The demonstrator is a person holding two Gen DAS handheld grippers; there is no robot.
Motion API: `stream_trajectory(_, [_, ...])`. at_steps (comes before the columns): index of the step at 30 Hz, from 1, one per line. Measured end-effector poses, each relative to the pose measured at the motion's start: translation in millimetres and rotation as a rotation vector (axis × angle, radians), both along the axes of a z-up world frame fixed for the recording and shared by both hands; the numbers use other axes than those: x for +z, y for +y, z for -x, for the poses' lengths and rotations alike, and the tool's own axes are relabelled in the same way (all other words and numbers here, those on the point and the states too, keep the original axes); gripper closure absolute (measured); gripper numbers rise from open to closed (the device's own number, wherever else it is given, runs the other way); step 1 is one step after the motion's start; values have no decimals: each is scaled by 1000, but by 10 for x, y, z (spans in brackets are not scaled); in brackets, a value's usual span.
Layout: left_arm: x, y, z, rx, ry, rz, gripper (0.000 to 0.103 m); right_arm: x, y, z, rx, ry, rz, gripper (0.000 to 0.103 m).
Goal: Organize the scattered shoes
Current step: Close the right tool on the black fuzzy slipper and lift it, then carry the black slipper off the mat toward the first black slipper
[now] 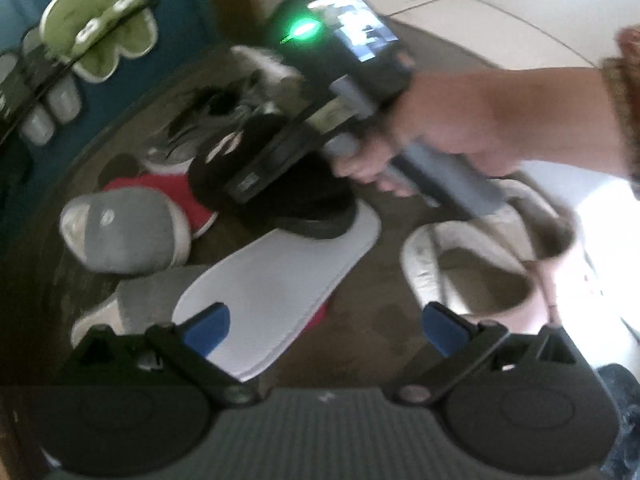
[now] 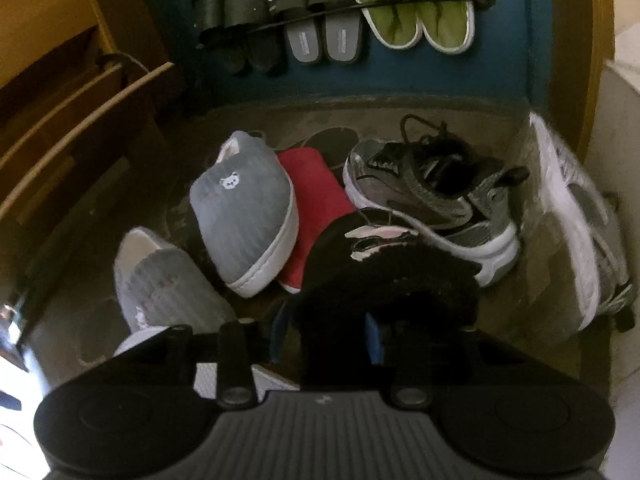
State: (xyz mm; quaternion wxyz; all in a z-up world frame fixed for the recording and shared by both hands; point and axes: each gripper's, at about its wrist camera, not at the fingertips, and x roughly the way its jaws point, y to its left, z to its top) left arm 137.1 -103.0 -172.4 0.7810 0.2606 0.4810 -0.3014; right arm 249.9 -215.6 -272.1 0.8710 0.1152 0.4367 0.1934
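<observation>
The right gripper (image 2: pixel 326 340) has its jaws closed on the heel end of a black fuzzy slipper (image 2: pixel 384 276), whose plush upper fills the gap between the blue pads; the slipper sits low over the floor mat (image 2: pixel 400 108) in the middle of the pile. It looks light and soft, so the pile will squash under the pads and the shoe may sag or swing from a single pinch; a hold that takes in the firmer sole edge should be steadier than fur alone. The left gripper (image 1: pixel 326 330) hangs with its jaws wide apart and nothing between them, over a white sole-up slipper (image 1: pixel 276 280) and beside a pale fleece-lined slipper (image 1: pixel 476 268). Around the black slipper lie a grey bear-logo slipper (image 2: pixel 244 216), a red slipper (image 2: pixel 316 200) partly under it, a second grey slipper (image 2: pixel 168 280) and a grey laced sneaker (image 2: pixel 432 200), with its mate (image 2: pixel 576 216) on edge to the right. The sneakers look heavier and stiffer, best taken at the heel collar. On the blue wall rack (image 2: pixel 500 40) hang green frog slippers (image 2: pixel 420 12) and dark slides (image 2: pixel 240 12) in pairs.
</observation>
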Motion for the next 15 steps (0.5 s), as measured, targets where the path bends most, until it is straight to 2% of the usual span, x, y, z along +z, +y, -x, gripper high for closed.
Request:
stream_trajectory(2, [-24,27,-46,8,-7,2,0,0,-71,20,-31,17,-50,63])
stream_trajectory(9, [-107,123,-207,38,-33,7,0,100,-104,-37,-15,43,-34,63])
stream_trajectory(15, [-199,149,-334,69,-55,14,0,12,-133,-89,-55,74,-78,63])
